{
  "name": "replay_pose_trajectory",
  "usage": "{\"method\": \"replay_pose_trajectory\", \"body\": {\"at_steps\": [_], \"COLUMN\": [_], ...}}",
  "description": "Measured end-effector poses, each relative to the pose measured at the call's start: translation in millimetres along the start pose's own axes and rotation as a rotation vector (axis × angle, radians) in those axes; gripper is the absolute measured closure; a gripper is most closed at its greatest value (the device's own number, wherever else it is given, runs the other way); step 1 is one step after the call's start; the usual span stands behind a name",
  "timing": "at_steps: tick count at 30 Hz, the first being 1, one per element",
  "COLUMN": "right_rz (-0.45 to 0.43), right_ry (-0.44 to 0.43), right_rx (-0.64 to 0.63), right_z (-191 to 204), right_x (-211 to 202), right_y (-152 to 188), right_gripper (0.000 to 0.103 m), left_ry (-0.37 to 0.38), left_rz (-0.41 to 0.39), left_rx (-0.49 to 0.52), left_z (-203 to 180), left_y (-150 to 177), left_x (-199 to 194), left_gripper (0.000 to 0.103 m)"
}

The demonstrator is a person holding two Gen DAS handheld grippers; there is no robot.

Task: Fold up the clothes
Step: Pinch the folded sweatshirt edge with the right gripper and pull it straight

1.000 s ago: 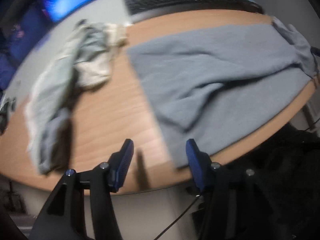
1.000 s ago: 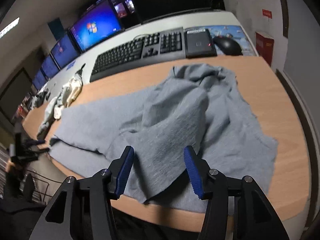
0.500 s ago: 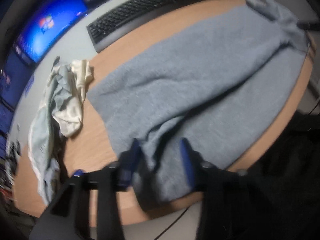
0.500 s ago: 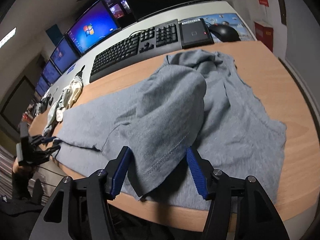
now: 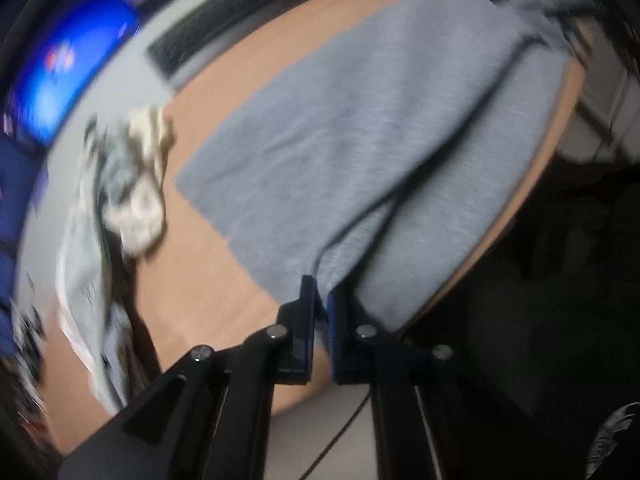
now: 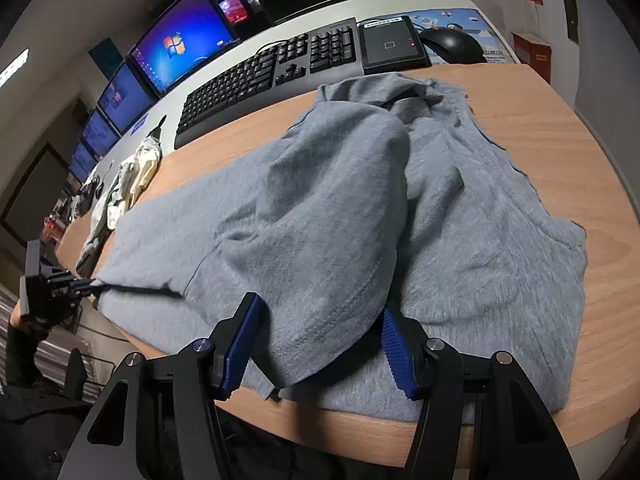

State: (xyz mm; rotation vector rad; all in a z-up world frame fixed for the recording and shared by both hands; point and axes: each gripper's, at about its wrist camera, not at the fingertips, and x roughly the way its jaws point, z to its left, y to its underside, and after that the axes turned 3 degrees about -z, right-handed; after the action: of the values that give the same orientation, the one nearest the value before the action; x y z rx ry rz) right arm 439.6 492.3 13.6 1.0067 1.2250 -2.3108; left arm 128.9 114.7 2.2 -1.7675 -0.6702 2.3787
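**Grey garment pinched at its near edge**

The grey knit garment (image 6: 360, 208) lies spread over the rounded wooden table (image 6: 552, 128), one part humped up over the rest and its near hem at the table's front edge. The left gripper (image 5: 319, 300) has its blue pads drawn together on a fold of the garment's (image 5: 360, 132) near corner, the cloth rising into a taut ridge from that pinch. The right gripper (image 6: 320, 340) stands with jaws wide apart, its blue pads on either side of the hanging flap at the front edge, not clamped on it. A crumpled pale cloth pile (image 6: 128, 176) lies on the table beside the garment's far end. Behind the table sit a black keyboard (image 6: 264, 76), a mouse (image 6: 452, 42) and lit monitors (image 6: 182, 54).
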Motion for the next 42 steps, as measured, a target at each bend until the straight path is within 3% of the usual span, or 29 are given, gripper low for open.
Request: {"method": "replay_pose_trajectory", "body": {"at_steps": [4,6,7,12,14,18,21,22,26,27,30,36,38,39,40,42], "right_rz": [-0.01,-0.017,-0.019,0.011,-0.011,-0.089,-0.096,-0.08,0.009,0.036,0.123,0.251,0.315,0.356,0.381,0.421], "right_ry": [-0.013,-0.018,-0.02,-0.023,-0.005,0.074,0.013,-0.03,-0.179,-0.209,-0.255,-0.396,-0.434,-0.443,-0.422,-0.388], "right_rx": [-0.015,-0.021,-0.022,0.011,0.003,-0.078,-0.144,-0.176,-0.279,-0.297,-0.314,-0.399,-0.436,-0.455,-0.475,-0.528], "right_z": [3.1,3.7,3.9,-1.3,-5.0,-12.1,-23.8,-25.9,-36.8,-39.7,-42.0,-28.2,-20.3,-16.6,-14.8,-10.5], "right_x": [0.8,0.5,0.3,-6.4,-17.5,-45.8,-45.5,-39.4,-10.6,-2.4,22.4,50.6,56.5,59.0,58.3,53.0], "right_y": [2.0,3.2,3.9,3.1,-0.6,-28.0,-61.0,-71.0,-107.8,-115.8,-129.9,-142.6,-139.2,-135.2,-129.4,-114.5], "right_gripper": [0.038,0.038,0.038,0.037,0.037,0.037,0.028,0.028,0.028,0.028,0.028,0.028,0.051,0.082,0.09,0.093], "left_ry": [-0.019,-0.032,-0.074,-0.184,-0.175,-0.034,0.127,0.129,0.009,0.024,0.114,0.123,0.121,0.117,0.113,0.11], "left_rz": [-0.064,-0.098,-0.127,-0.299,-0.366,-0.352,-0.327,-0.3,-0.185,-0.182,-0.192,-0.208,-0.219,-0.228,-0.237,-0.258], "left_rx": [-0.069,-0.049,-0.049,-0.231,-0.277,-0.227,-0.173,-0.156,-0.073,-0.097,-0.212,-0.208,-0.216,-0.224,-0.23,-0.236], "left_z": [30.4,35.3,35.1,43.6,40.5,5.9,-23.7,-33.7,-66.0,-66.3,-50.3,-48.5,-47.1,-47.1,-46.3,-44.8], "left_y": [-0.5,1.2,1.6,-2.1,-14.8,-70.4,-110.9,-123.4,-150.4,-150.0,-145.5,-147.8,-148.2,-146.9,-143.7,-137.2], "left_x": [-41.4,-63.0,-72.8,-121.8,-124.5,-69.8,-20.0,-1.6,51.4,59.9,69.8,69.0,69.7,71.2,75.2,76.4], "left_gripper": [0.083,0.053,0.033,0.03,0.011,0.009,0.01,0.009,0.006,0.001,0.0,0.0,0.0,0.0,0.0,0.0]}}
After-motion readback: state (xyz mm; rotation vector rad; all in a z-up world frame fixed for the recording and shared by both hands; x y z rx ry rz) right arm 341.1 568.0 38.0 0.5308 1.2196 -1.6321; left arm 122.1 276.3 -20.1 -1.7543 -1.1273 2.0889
